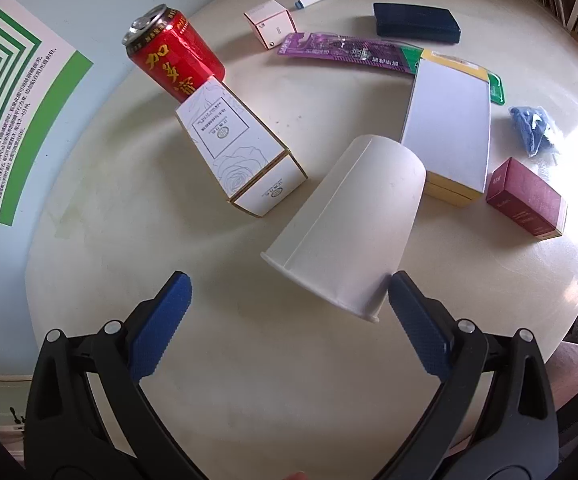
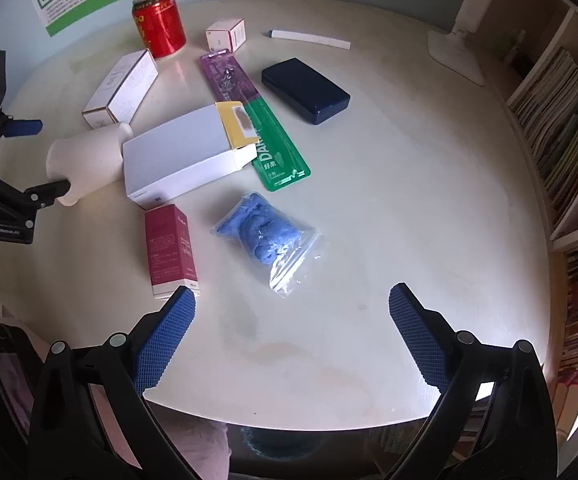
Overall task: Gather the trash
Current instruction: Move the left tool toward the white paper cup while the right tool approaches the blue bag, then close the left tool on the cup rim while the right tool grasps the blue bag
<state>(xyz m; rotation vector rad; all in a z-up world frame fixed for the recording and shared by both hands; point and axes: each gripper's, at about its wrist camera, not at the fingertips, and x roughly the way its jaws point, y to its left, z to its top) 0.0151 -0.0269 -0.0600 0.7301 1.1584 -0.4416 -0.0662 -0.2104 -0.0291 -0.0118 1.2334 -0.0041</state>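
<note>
Round cream table [image 2: 369,208], shelves beside. Left gripper [image 1: 289,292] spread wide at toppled paper cup [image 1: 345,224]; centre rim, clench gently. Right gripper [image 2: 291,304] released, empty.

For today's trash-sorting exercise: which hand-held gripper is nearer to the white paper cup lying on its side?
Left. The left hand-held gripper is open right at the paper cup, one finger touching its rim. The right hand-held gripper is open near the table's edge, well away from the cup.
</note>
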